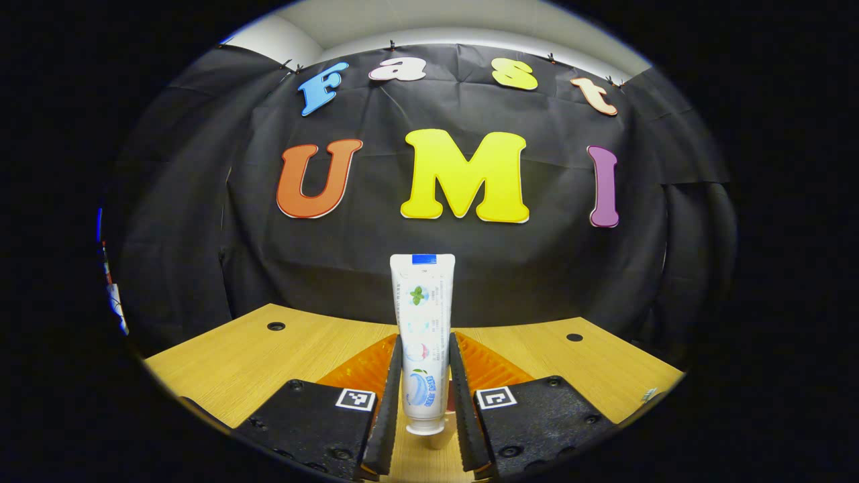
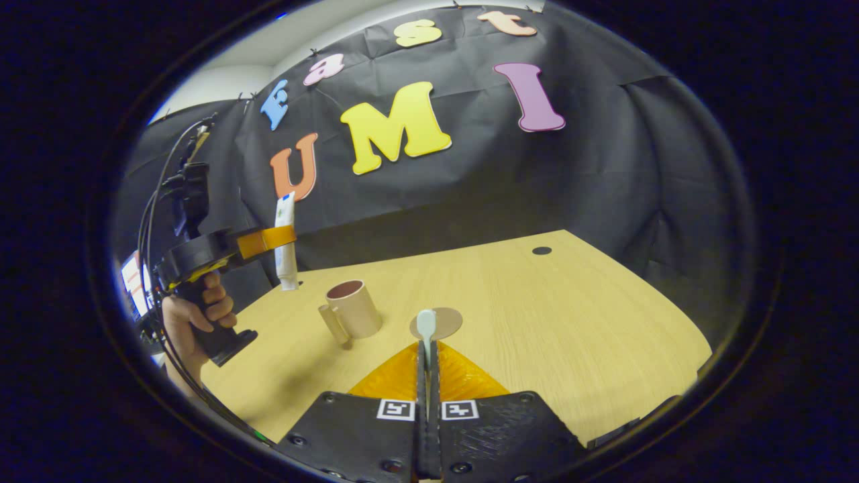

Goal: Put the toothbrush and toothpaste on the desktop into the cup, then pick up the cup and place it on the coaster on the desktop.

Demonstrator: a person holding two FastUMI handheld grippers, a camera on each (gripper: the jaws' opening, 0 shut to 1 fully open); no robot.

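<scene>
Both items lifted, neither in the cup (image 2: pixel 354 308): the loading step, by the look of it. Left gripper (image 1: pixel 426 396) pinching the toothpaste (image 1: pixel 423 335) upright between both fingers, cap down, held clear of the surface (image 1: pixel 235 362). Right gripper (image 2: pixel 427 376) pressed together on the toothbrush (image 2: pixel 426 324), head poking forward. Cup standing open-mouthed, handle toward the camera, just beside the round coaster (image 2: pixel 444 320) yet not on it. Next, probably: carrying each item over the cup mouth, lining it up end-down, then releasing. Pale wood-grain surface with small dark holes; black cloth wall (image 2: pixel 604 168) behind; a hand (image 2: pixel 194 322) gripping the left tool's handle.
</scene>
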